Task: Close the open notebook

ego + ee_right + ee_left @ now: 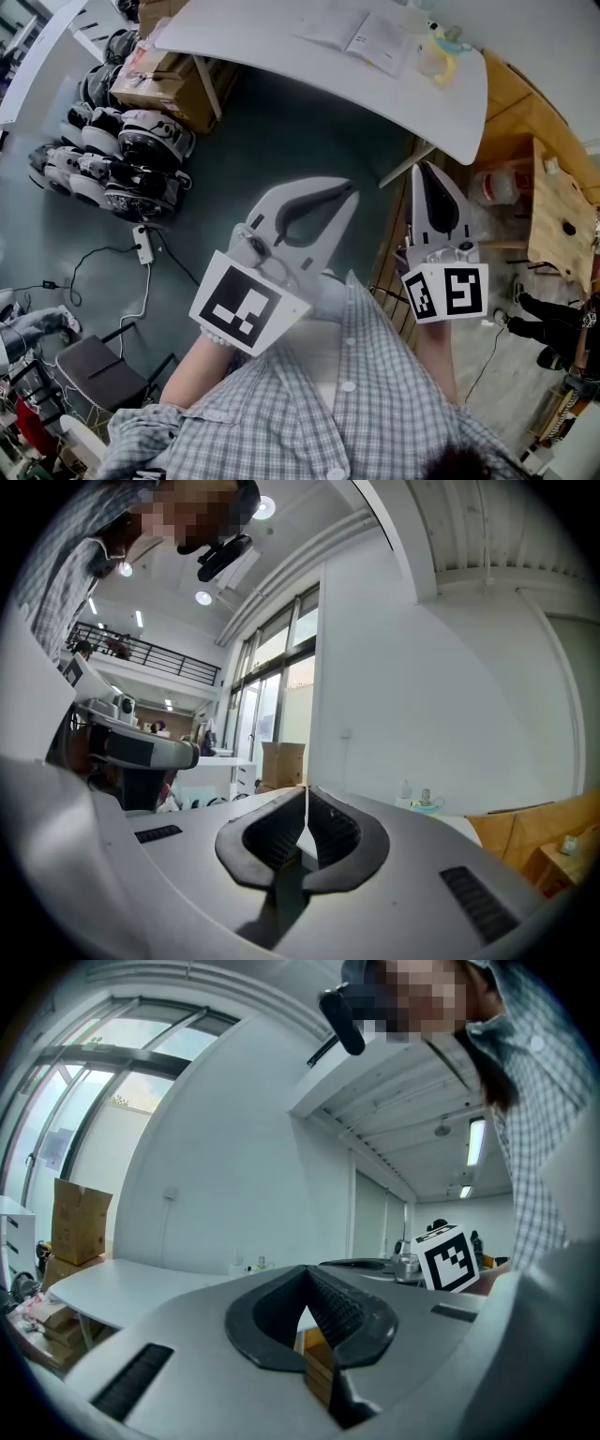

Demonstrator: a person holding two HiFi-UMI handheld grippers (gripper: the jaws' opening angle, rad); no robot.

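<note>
The open notebook (361, 36) lies flat with its pages up on the white table (281, 42) at the top of the head view, far from both grippers. My left gripper (349, 188) is held level over the floor, short of the table; its jaws are shut with nothing between them (305, 1271). To its right, my right gripper (422, 167) is near the table's front edge, also shut and empty (307, 789). Neither gripper view shows the notebook. The right gripper's marker cube (448, 1258) shows in the left gripper view.
A yellow and teal object (441, 49) stands on the table right of the notebook. Cardboard boxes (164, 80) and several grey machines (112, 159) sit on the floor at left, with a power strip (143, 246). A wooden bench (560, 211) stands at right.
</note>
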